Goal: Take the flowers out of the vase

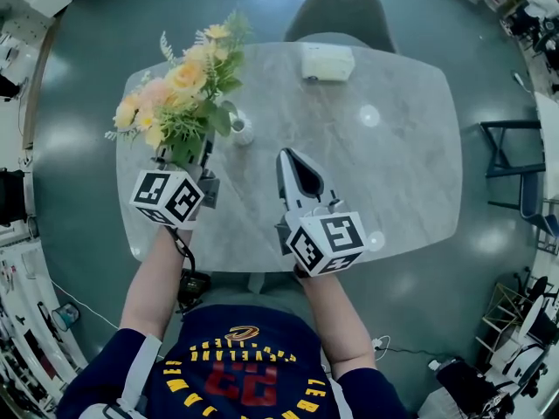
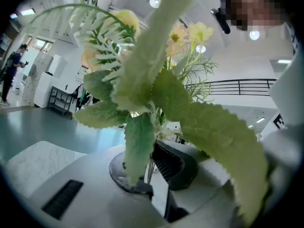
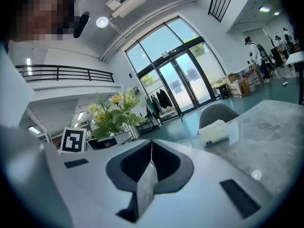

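Grey marble table (image 1: 393,173), big open hall. Flowers (image 1: 179,94) are clamped by the stems in the left gripper (image 1: 190,153), held up just beside the little white vase (image 1: 242,130). They look basically out, only setting them down left imo. Right gripper (image 1: 293,161) is closed w/ nothing in it. White box (image 1: 327,62) sits at the far edge, nothing blocking.

The grey marbled table (image 1: 393,173) is carrying a small white vase (image 1: 242,130), standing toward its far left corner, and a white box (image 1: 327,62), lying by its far edge.
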`<state>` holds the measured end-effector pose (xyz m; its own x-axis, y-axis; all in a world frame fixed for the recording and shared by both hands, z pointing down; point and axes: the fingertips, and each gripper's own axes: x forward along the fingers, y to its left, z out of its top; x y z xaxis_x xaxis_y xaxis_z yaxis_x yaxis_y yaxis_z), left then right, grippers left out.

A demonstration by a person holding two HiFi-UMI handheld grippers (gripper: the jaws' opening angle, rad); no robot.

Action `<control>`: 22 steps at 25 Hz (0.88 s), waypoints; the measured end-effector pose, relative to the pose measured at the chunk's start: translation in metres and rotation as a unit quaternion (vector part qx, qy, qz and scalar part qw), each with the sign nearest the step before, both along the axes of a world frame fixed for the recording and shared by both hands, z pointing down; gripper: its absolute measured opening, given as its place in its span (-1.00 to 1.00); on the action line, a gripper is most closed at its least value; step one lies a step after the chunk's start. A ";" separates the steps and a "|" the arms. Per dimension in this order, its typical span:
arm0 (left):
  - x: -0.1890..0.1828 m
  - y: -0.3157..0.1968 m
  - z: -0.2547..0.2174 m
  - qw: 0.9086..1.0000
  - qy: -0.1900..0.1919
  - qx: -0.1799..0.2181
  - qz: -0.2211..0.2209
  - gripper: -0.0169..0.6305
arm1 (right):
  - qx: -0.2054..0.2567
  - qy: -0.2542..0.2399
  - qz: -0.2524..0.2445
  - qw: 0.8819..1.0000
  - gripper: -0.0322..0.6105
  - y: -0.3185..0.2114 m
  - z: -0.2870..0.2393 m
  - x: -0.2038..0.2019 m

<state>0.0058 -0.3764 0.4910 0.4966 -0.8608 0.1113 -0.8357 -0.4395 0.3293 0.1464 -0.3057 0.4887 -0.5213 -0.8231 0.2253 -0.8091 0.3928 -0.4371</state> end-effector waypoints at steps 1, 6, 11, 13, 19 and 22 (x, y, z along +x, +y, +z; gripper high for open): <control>-0.003 0.001 -0.003 1.000 0.000 0.003 -0.002 -0.90 | 0.001 0.000 0.000 1.000 -0.88 0.001 -0.002 -0.002; -0.028 0.003 -0.024 1.000 0.014 0.014 -0.010 -0.90 | 0.009 0.002 0.000 1.000 -0.88 0.006 -0.016 -0.022; -0.014 0.007 -0.034 0.999 0.018 0.025 -0.014 -0.90 | 0.017 0.003 0.001 1.000 -0.88 0.007 -0.022 -0.003; -0.004 0.008 -0.037 0.999 0.021 0.027 -0.015 -0.90 | 0.019 0.002 0.002 1.000 -0.88 0.007 -0.023 0.009; -0.024 0.014 -0.057 0.998 0.042 0.035 -0.022 -0.90 | 0.013 0.003 0.015 1.000 -0.88 0.006 -0.029 0.005; -0.024 0.016 -0.062 0.997 0.055 0.037 -0.024 -0.90 | 0.010 0.005 0.018 1.000 -0.88 0.004 -0.026 0.013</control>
